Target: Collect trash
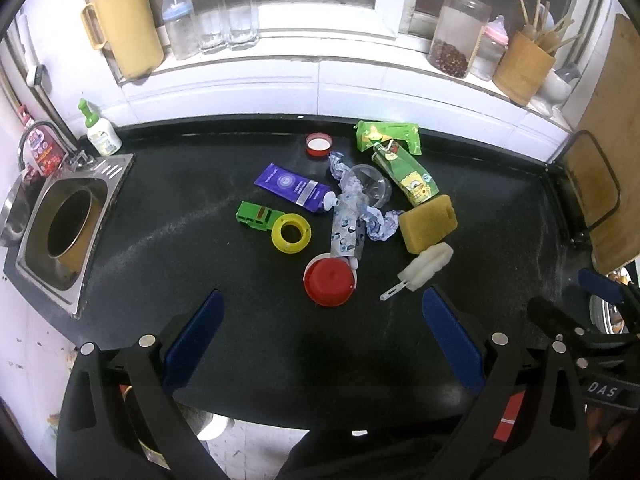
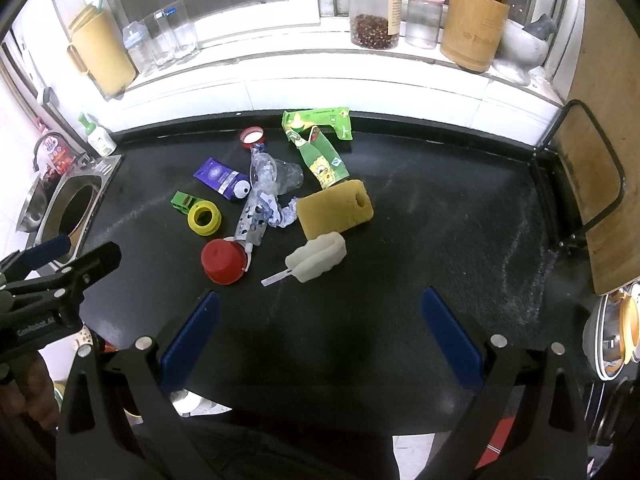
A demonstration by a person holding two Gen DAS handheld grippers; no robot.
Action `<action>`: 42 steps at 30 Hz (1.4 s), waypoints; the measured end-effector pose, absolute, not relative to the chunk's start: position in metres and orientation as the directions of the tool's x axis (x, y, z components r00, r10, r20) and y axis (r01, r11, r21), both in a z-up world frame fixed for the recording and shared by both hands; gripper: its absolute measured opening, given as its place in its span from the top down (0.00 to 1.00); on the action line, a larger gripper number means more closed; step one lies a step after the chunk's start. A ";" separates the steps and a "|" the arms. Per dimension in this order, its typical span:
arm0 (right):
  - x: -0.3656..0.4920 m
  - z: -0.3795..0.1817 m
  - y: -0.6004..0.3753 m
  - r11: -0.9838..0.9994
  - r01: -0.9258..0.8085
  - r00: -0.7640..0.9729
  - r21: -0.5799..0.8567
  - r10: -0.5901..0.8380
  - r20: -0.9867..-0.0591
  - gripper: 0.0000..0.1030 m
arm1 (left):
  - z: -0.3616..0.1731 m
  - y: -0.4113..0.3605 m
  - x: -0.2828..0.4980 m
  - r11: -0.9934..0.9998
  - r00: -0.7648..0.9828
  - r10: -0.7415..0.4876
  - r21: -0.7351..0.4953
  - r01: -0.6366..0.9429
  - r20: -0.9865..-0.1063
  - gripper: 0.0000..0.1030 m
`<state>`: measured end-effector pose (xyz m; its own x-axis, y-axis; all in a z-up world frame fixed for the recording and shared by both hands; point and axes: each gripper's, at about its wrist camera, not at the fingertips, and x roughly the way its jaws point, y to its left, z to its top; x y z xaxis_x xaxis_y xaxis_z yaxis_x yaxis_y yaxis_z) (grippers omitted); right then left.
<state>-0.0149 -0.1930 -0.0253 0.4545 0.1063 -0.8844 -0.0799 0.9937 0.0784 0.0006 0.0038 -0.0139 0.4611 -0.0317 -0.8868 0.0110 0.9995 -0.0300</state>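
Note:
A heap of litter lies mid-counter: a purple tube (image 1: 295, 188) (image 2: 221, 178), a crushed clear bottle (image 1: 349, 216) (image 2: 260, 200), a red cap (image 1: 329, 282) (image 2: 224, 261), two green juice cartons (image 1: 404, 162) (image 2: 320, 148), a small red lid (image 1: 319, 144) (image 2: 252, 136), a green toy block (image 1: 258, 214), a yellow ring (image 1: 291, 233) (image 2: 204, 219), a yellow sponge (image 1: 428, 222) (image 2: 335, 208) and a white foam brush (image 1: 426, 266) (image 2: 316, 260). My left gripper (image 1: 322, 320) hangs open in front of the red cap. Open too, my right gripper (image 2: 320, 320) sits near the counter's front edge, below the brush.
A round hole in a steel plate (image 1: 68, 224) (image 2: 68, 212) sits at the counter's left end beside a soap bottle (image 1: 100, 130). Jars, glasses and a bamboo utensil holder (image 2: 474, 24) line the windowsill. A wooden board in a wire rack (image 2: 592, 184) stands at right.

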 end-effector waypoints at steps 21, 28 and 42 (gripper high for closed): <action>0.051 -0.111 -0.222 0.988 -0.092 0.369 0.126 0.152 -0.917 0.06 | -0.118 0.052 0.071 0.984 0.415 -0.085 -0.141 -0.106 -0.906 0.07; 0.082 -0.168 -0.215 0.986 -0.091 0.295 0.140 0.161 -0.942 0.12 | -0.189 0.054 0.117 0.984 0.371 0.009 -0.058 -0.169 -0.929 0.13; 0.110 -0.218 -0.190 0.976 -0.050 0.168 0.211 0.217 -0.962 0.50 | -0.220 0.071 0.142 0.971 0.372 -0.087 -0.162 -0.176 -0.924 0.42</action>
